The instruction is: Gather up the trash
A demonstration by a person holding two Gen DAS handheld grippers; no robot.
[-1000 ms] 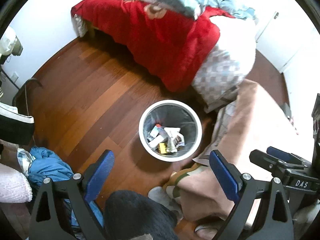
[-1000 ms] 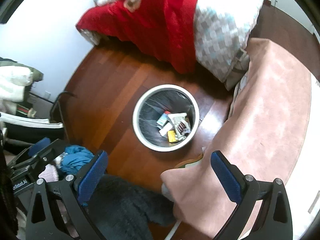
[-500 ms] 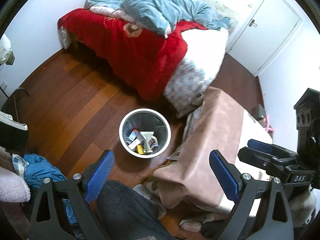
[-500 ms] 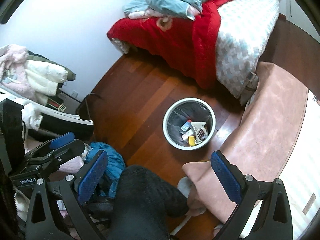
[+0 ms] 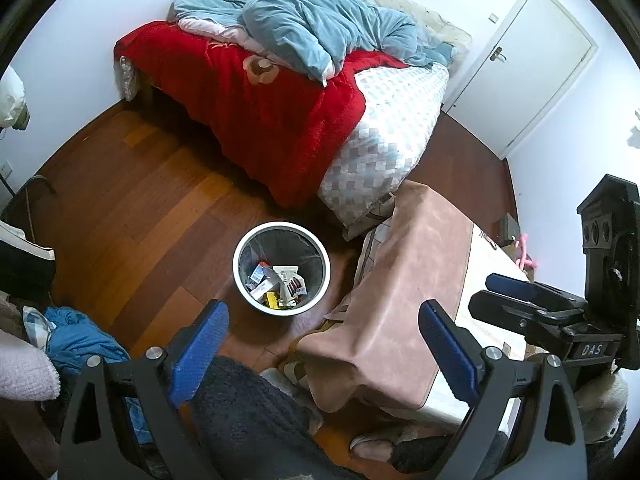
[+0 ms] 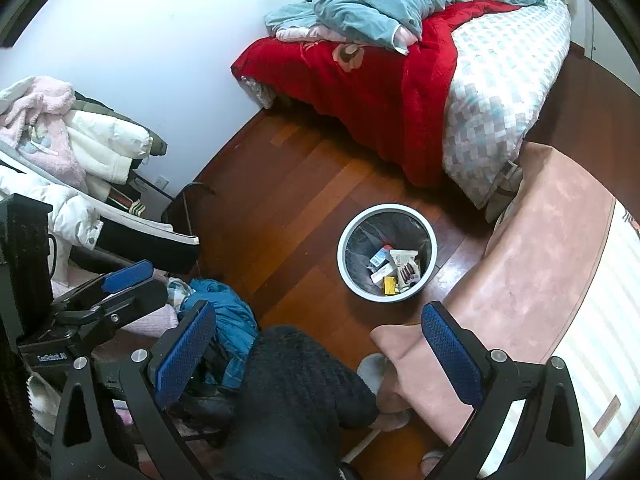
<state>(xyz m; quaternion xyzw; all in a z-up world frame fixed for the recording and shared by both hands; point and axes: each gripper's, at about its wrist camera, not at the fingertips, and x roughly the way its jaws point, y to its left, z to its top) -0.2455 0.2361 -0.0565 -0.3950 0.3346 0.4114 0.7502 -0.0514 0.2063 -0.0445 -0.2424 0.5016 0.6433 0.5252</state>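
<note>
Both tongs, left and right, are spread and hold nothing. The bin on the floor already holds wrappers; I see no loose trash left.

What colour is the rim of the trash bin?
White; the trash bin has a dark liner inside. The left wrist view shows it best.

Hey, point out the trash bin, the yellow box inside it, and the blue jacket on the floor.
trash bin [image 5: 240,246], left wrist view, on the left of its white rim.
yellow box [image 6: 389,285], right wrist view, on its top face.
blue jacket [image 6: 234,316], right wrist view, on the crumpled middle.
</note>
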